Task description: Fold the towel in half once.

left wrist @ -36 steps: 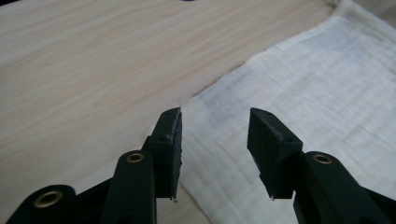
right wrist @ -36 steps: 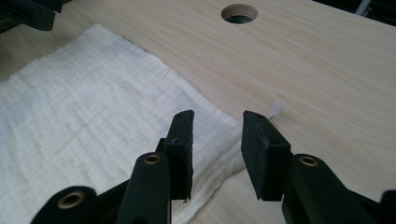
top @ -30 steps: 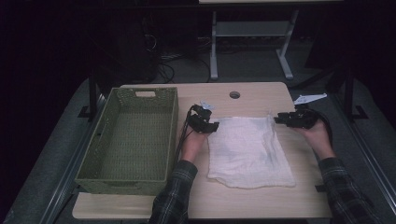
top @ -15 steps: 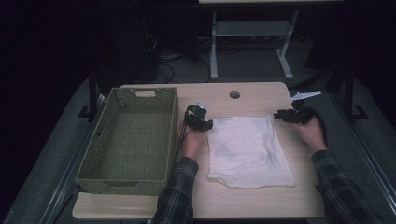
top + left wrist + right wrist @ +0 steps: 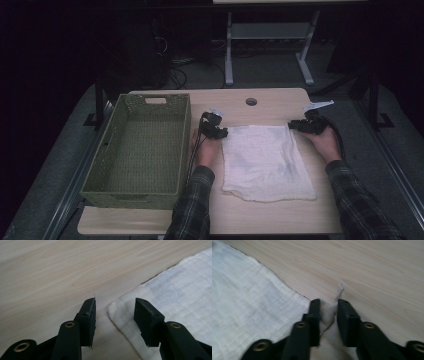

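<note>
Dark floor, cables and a metal stand lie beyond a pale wooden table [image 5: 270, 102], where a white cloth [image 5: 265, 160] is spread flat between the person's two hands, roughly in the middle of the tabletop and to the right of a green woven basket [image 5: 137, 150]. The left gripper [image 5: 220, 132] sits at the cloth's far left corner; in the left gripper view [image 5: 115, 312] its jaws stand apart, straddling that rounded corner, with the wood visible between the left jaw and the cloth edge, and neither pad presses on the fabric. The right gripper [image 5: 296, 125] is at the cloth's far right corner, with its cable trailing back past the hand [image 5: 325, 142]. In the right gripper view [image 5: 329, 310] its jaws have just been closing and now stand close together with the corner bunched up between them, a small tab of fabric sticking up past the tips; the pads appear to pinch it. Plaid sleeves [image 5: 192, 205] come in from the near edge. The basket stands just left of the left hand [image 5: 205, 150].
</note>
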A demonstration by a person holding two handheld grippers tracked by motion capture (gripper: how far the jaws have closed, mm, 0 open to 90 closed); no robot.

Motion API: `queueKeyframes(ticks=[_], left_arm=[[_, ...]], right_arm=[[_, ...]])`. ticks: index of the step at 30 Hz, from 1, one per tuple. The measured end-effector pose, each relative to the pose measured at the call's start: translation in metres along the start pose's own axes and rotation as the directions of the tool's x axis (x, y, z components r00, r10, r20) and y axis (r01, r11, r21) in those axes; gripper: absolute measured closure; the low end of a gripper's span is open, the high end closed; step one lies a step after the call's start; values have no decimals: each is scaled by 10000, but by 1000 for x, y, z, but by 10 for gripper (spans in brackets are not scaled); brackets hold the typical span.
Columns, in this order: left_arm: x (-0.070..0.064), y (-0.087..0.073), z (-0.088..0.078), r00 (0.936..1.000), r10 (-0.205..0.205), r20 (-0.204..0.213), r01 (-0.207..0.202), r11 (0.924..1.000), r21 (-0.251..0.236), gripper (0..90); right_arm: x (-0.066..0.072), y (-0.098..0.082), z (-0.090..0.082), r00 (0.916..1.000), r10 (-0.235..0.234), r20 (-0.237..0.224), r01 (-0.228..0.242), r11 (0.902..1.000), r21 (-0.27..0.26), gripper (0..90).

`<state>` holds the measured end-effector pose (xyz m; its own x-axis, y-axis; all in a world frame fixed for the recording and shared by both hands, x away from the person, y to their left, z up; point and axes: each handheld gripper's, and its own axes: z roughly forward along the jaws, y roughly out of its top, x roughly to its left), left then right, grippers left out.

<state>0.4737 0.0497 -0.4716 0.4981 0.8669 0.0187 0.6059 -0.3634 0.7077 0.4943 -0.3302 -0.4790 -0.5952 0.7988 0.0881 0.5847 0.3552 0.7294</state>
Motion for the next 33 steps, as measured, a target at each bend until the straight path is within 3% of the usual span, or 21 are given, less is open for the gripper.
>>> queueKeyframes(ticks=[1,4,7,9,11,14,18,27,33], left_arm=[[0,0,0,10000,-62,21,62,10000,-21,526],[0,1,1,10000,-20,52,21,10000,-25,572],[0,4,2,9997,11,233,-13,10000,92,672],[-1,7,3,9991,39,420,-48,9997,235,831],[-3,9,4,9993,125,362,-137,9994,312,861],[-3,11,2,9992,75,383,-83,9998,203,866],[-4,19,-7,9992,88,377,-76,9994,-323,868],[-6,44,-32,9995,30,320,12,9915,-1305,866],[-9,56,-49,9991,261,344,-204,9873,-1574,866]], right_arm=[[1,0,0,9999,-138,24,138,9999,23,831],[1,0,-2,10000,79,-30,-79,9999,131,860],[-1,-1,-3,10000,58,-60,-57,9999,163,865],[-2,-1,-6,10000,83,-39,-82,9997,234,869],[-4,0,-10,9999,146,52,-147,9998,139,871],[-7,1,-15,9996,279,50,-279,9996,-36,871],[-13,5,-28,9989,447,138,-442,9984,-339,872],[-18,27,-54,9991,126,416,-93,9969,-784,873],[-16,36,-71,9993,87,354,-44,9927,-1207,872]])
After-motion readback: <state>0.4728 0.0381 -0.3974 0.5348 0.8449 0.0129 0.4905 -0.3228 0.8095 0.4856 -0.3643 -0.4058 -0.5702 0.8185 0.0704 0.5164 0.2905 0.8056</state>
